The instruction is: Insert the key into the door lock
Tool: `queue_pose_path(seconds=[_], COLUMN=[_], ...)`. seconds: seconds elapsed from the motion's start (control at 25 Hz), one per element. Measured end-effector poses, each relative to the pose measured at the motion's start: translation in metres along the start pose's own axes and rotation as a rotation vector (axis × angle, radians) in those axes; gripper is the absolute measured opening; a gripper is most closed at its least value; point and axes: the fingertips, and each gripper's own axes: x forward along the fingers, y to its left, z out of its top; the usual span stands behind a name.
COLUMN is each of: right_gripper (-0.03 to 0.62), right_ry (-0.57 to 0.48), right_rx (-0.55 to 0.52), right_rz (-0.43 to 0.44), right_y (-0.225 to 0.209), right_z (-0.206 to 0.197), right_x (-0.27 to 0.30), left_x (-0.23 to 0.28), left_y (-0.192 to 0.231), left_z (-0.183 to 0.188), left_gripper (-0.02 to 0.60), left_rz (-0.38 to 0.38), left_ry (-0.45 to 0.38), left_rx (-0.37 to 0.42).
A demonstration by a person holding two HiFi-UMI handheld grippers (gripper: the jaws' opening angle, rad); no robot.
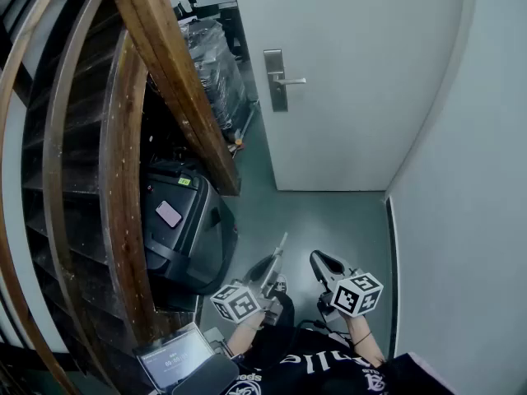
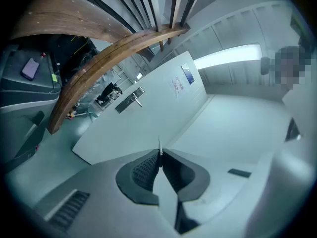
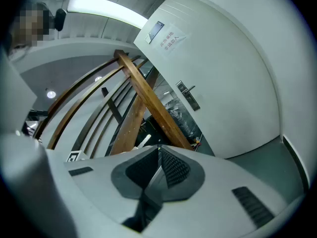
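Observation:
The white door [image 1: 354, 72] stands closed ahead, with its metal lock plate and lever handle [image 1: 278, 79] on its left side. Held low over the floor and far from the door, my left gripper [image 1: 277, 257] is shut on a thin metal key [image 1: 283, 239] whose blade pokes out past the tips. In the left gripper view the key [image 2: 159, 144] stands between the closed pads, with the lock plate [image 2: 129, 101] far off to the upper left. Beside it on the right, my right gripper [image 1: 316, 258] is shut with nothing in it. The lock plate [image 3: 188, 94] shows far off in the right gripper view.
A wooden staircase with curved rails [image 1: 165, 64] fills the left side. Under it stands a black case [image 1: 185, 225] with a pink phone [image 1: 169, 213] on top. Wrapped goods [image 1: 216, 68] sit behind the stairs. A white wall [image 1: 469, 220] runs along the right.

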Motion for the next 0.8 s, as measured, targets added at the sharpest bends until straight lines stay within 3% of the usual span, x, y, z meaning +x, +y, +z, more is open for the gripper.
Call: queue_pose_path(seconds=[0.36,0.8], right_gripper=[0.032,0.032], right_ry=[-0.025,-0.028], right_rx=[-0.004,0.034], right_rz=[-0.021,-0.143], right_y=[-0.020,-0.072], right_z=[0.058,0.083], right_x=[0.123,0.188], left_x=[0.072,0.140], left_y=[0.073,0.155], left_z=[0.092,0.141], left_gripper=[0.025,0.025], left_rz=[-0.048,-0.039], left_ry=[0.038,0.070], left_rx=[0.007,-0.048])
